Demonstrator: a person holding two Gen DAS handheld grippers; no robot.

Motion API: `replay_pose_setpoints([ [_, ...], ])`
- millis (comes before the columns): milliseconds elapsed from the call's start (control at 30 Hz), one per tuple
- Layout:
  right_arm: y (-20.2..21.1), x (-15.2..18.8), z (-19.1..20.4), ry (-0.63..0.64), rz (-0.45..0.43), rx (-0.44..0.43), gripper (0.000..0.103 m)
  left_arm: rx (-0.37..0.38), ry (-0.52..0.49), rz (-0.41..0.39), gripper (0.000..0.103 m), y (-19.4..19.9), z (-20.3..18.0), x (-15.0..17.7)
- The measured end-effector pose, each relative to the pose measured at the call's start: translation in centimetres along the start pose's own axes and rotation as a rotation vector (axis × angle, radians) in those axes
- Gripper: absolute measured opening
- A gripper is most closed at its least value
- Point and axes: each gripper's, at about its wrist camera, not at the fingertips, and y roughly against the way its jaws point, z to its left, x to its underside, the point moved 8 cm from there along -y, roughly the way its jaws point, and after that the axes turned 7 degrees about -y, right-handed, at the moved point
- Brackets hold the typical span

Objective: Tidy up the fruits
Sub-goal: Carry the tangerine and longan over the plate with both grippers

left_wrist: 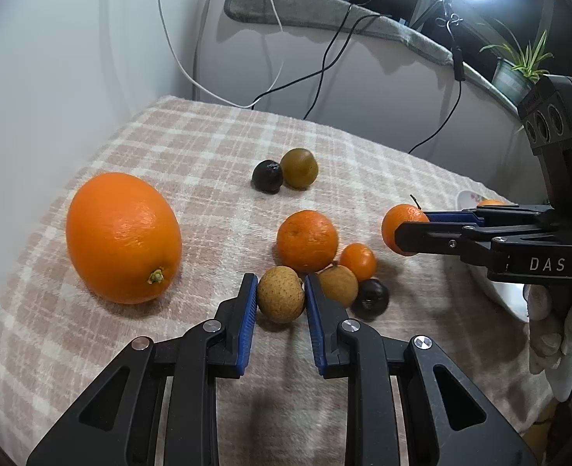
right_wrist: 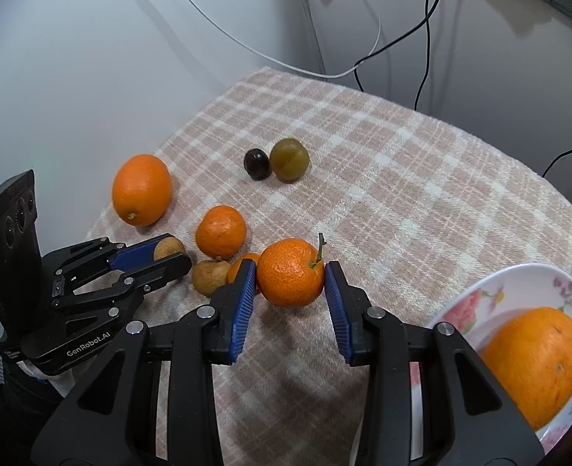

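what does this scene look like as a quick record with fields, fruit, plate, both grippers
surface: checked cloth
left gripper: shut on a small tan fruit
right gripper: shut on a stemmed mandarin
plate: flowered, to the right, holding one orange
loose on cloth: big orange, mandarin, small orange fruit, second tan fruit, dark fruit
far pair: dark fruit touching green fruit
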Motion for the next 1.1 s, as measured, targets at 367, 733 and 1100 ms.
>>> replay_pose_setpoints([
  [367,4.6,1.5,-0.1,0.005,-0.076,-0.017,0.038,0.022,-0.018,-0.051,0.023,2.8,-2.2,-0.6],
  [733,9.9,4.1,-3.4,-0.044,-0.152,0.012,0.038,0.084,-0.075,-0.077,0.023,3.9,-6.7,-1.1],
  [1100,12.9,6.8,-7.4,-0.093,-0.192,0.062,0.038,0.164,-0.144,-0.070,0.023,3.2,-12.3,-1.6],
])
